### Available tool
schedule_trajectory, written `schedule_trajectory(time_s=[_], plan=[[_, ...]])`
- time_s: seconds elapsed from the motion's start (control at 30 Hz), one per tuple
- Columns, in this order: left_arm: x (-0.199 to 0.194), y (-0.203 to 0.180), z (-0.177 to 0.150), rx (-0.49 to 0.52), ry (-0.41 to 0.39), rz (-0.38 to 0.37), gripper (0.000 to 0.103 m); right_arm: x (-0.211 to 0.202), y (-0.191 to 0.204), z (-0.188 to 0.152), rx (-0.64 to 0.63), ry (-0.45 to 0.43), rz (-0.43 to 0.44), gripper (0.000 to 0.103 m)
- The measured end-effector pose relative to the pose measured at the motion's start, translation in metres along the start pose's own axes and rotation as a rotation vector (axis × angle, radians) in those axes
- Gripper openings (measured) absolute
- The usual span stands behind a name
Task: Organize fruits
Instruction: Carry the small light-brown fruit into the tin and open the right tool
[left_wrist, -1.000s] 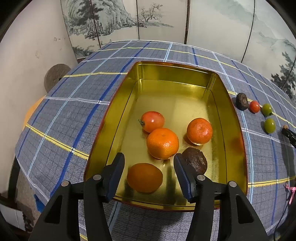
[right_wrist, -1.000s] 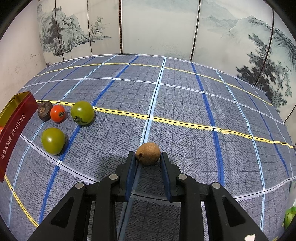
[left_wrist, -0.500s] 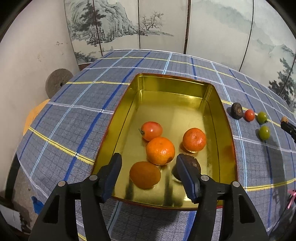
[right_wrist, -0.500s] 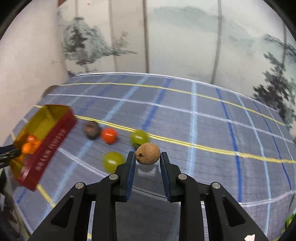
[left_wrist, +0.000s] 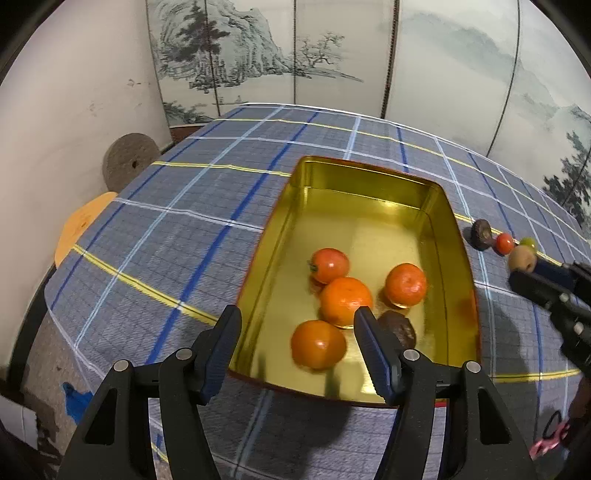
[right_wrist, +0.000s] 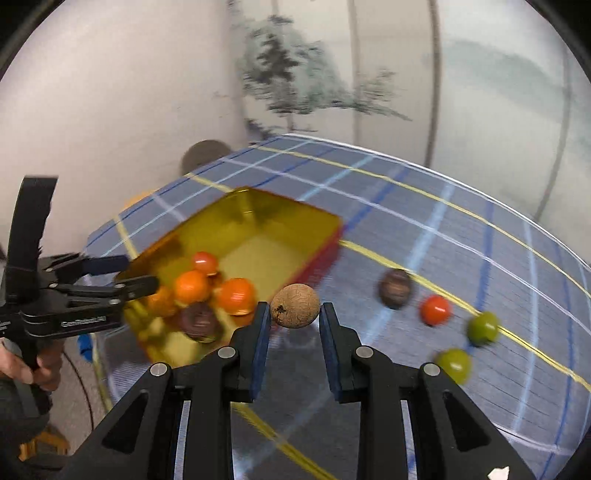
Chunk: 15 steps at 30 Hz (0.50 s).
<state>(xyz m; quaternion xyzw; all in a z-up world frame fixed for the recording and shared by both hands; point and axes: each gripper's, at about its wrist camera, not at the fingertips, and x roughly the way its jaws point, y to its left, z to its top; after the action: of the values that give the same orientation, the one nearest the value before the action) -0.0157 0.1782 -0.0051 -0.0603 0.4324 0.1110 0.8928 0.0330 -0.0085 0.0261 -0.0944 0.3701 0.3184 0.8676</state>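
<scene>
A gold tin (left_wrist: 458, 266) with red outer walls sits on the checked tablecloth and holds several orange and red fruits and a dark brown one (left_wrist: 399, 328). My left gripper (left_wrist: 297, 347) is open and empty, hovering over the tin's near edge. My right gripper (right_wrist: 293, 315) is shut on a small brown kiwi-like fruit (right_wrist: 294, 305), held in the air to the right of the tin (right_wrist: 314, 218); it also shows in the left wrist view (left_wrist: 521, 258). On the cloth lie a dark fruit (right_wrist: 394, 288), a red tomato (right_wrist: 436, 309) and two green fruits (right_wrist: 482, 326).
A painted folding screen (left_wrist: 332, 55) stands behind the table. A round brown disc (left_wrist: 129, 162) and an orange round object (left_wrist: 83, 225) lie past the table's left edge. The left gripper shows at the left of the right wrist view (right_wrist: 107, 280).
My right gripper has lifted the brown fruit off the cloth and carried it left toward the tin. My left gripper has drawn back a little from the tin.
</scene>
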Motion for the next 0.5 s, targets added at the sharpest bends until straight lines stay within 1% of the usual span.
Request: schedule_trajectory(time_s=[0.17,0.37,0.5], plan=[[-0.002,0.011,-0.002,-0.018,0.003,0.02,0.064,0.024,0.032,0.005,-0.052,0.032,0.045,0.025],[-0.003,0.024,-0.005,-0.045,0.006,0.031,0.064,0.043,0.051,0.004,-0.09,0.067,0.066,0.025],[-0.004,0.029,-0.006,-0.053,0.006,0.037,0.065,0.05,0.057,0.001,-0.101,0.085,0.069,0.025]])
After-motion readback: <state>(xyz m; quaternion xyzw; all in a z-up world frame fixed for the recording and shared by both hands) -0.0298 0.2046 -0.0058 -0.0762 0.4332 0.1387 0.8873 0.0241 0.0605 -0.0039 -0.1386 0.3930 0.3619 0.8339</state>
